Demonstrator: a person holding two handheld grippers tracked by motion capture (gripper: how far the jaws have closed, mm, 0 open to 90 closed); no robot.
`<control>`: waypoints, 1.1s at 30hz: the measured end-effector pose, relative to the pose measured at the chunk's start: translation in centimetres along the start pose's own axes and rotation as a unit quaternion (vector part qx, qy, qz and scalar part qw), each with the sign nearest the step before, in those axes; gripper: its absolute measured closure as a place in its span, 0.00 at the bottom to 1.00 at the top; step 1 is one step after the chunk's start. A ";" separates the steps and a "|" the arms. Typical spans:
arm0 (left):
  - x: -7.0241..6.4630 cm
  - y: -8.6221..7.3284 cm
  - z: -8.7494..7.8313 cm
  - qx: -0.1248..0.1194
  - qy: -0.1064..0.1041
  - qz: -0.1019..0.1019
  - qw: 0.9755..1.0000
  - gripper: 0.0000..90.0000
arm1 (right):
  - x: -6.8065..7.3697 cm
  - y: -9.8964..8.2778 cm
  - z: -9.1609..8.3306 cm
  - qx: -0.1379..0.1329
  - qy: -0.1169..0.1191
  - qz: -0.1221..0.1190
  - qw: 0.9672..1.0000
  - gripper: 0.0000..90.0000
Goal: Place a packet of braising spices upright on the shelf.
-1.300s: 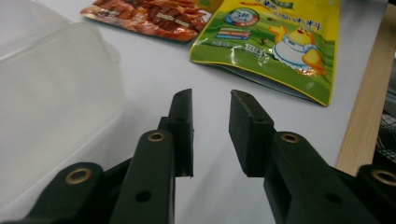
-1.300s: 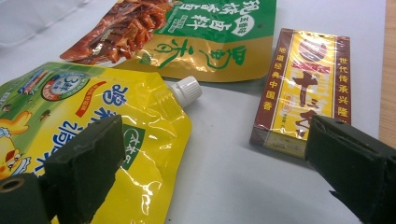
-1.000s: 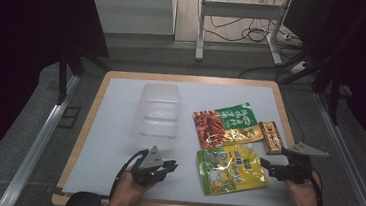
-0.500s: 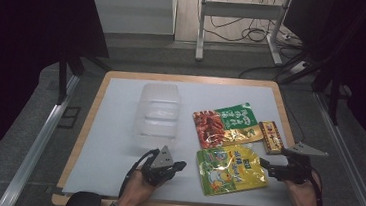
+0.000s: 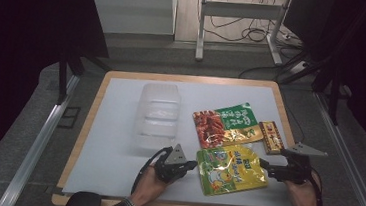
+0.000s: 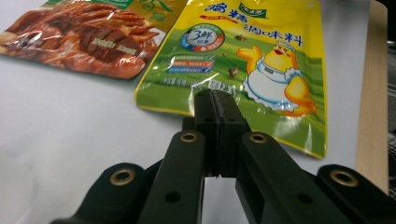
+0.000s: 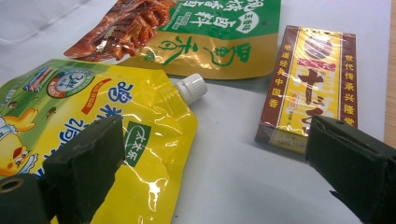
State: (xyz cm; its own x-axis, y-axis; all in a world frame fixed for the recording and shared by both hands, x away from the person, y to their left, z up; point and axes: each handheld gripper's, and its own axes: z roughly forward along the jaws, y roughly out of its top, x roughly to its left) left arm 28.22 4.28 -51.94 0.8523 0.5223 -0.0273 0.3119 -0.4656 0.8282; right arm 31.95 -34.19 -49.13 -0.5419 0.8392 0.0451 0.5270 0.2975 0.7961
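On the tabletop [image 5: 117, 142], a yellow pouch [image 5: 230, 168] lies flat between both grippers. Left gripper [image 6: 215, 105], jaws pressed together and empty, noses its edge; right gripper [image 7: 215, 163] stands wide beside the cap end. Likely step: pinning or lifting the pouch; next comes closing on its corner.

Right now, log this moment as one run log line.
left gripper: shut, empty, at yellow pouch edge | right gripper: open, by pouch's capped corner | clear tray: untouched
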 end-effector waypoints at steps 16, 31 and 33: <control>-0.9 1.1 4.2 0.013 -0.010 0.029 0.999 1.00 | 0.4 0.1 0.2 0.009 0.007 -0.007 1.000 0.06; -1.3 0.5 4.3 0.046 0.006 0.028 0.999 1.00 | 1.0 0.0 0.1 0.017 0.044 -0.003 0.999 0.06; -1.3 0.4 4.3 0.047 0.005 0.024 0.999 1.00 | 1.3 -0.2 0.0 0.026 0.056 0.002 0.998 0.06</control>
State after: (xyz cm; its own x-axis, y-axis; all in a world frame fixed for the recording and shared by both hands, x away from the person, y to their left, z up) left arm 29.05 0.35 -53.99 0.8631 0.5047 0.0173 0.3093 -0.5554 0.7719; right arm 31.18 -33.16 -49.26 -0.6089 0.7845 0.1177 0.5600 0.3201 0.7642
